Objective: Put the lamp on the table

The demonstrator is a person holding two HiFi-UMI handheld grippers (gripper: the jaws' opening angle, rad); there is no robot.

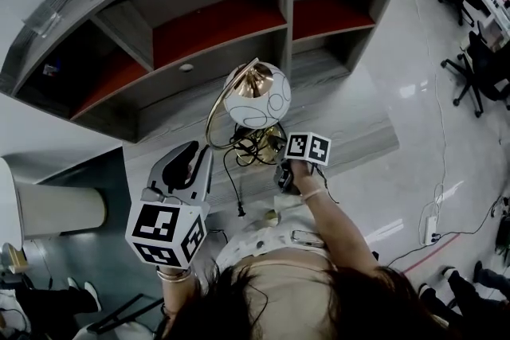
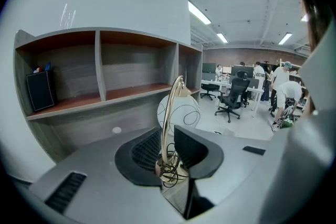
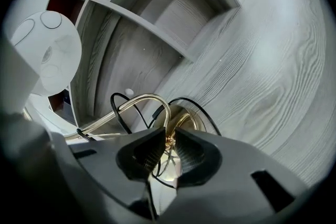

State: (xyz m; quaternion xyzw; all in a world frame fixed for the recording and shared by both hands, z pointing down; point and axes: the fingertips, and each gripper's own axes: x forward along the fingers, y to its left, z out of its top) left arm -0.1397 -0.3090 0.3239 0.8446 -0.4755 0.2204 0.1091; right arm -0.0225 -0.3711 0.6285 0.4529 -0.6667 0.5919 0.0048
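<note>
Lamp (image 1: 256, 95) first: we see it over the grey wood table (image 1: 351, 123), just in front of the curved shelf unit (image 1: 207, 28). Its white globe is uppermost and its gold arched stem bends out to the left. We cannot tell whether its base rests on the table or hangs just above it.

Both grippers have hold of it. Our left gripper (image 1: 194, 151) comes in from the left. Its own view shows the jaws only narrowly apart, pressed on either side of the stem (image 2: 166, 113), with the globe beyond them. Our right gripper (image 1: 279, 162) reaches in low on the right. Its own view shows the jaws almost together, pinching a small gold fitting at the foot of the stem, just in front of the base (image 3: 186, 115).

Only the left gripper view shows us the office behind, with people (image 2: 283, 93), an office chair (image 2: 233, 98) and a black box (image 2: 40, 91) in the leftmost shelf compartment. Only the right gripper view gives us the table's grain close up. The head view alone shows the black cord (image 1: 233, 183) trailing toward us from the base.

In the head view the right gripper's marker cube and the hand cover its jaws, and tangled cord half hides the base.
</note>
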